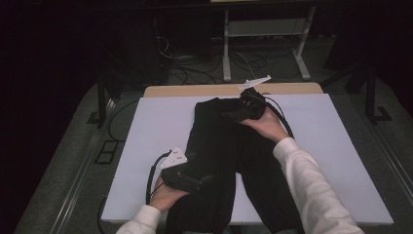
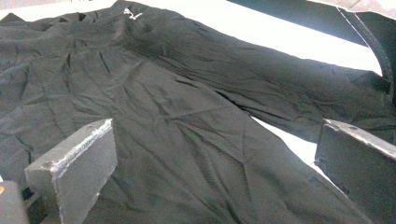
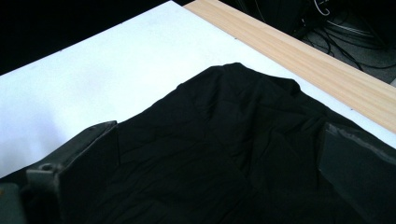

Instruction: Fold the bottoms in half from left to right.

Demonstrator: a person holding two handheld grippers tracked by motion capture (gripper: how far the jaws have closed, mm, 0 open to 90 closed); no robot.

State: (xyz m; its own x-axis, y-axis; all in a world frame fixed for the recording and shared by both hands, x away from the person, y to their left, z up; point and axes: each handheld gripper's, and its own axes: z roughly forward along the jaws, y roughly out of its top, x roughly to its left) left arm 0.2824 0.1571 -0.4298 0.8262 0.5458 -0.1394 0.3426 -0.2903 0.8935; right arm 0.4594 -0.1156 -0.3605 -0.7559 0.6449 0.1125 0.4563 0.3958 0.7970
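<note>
A pair of black trousers (image 1: 219, 146) lies on the white board (image 1: 151, 126), waist at the far end, both legs running to the near edge. My left gripper (image 1: 205, 179) hovers over the left leg near the front, open, with wrinkled black cloth (image 2: 187, 116) under its wide-apart jaws. My right gripper (image 1: 230, 115) is at the waist on the far right side, also open. Between its jaws lies the waist corner (image 3: 224, 121) on the white board (image 3: 93, 79). Nothing is pinched in either one.
A wooden table edge (image 1: 195, 90) runs along the far side of the board, also seen as a wooden strip (image 3: 299, 51). Beyond it are floor cables (image 1: 195, 68) and a white table frame (image 1: 226, 44). Bare board lies left and right of the trousers.
</note>
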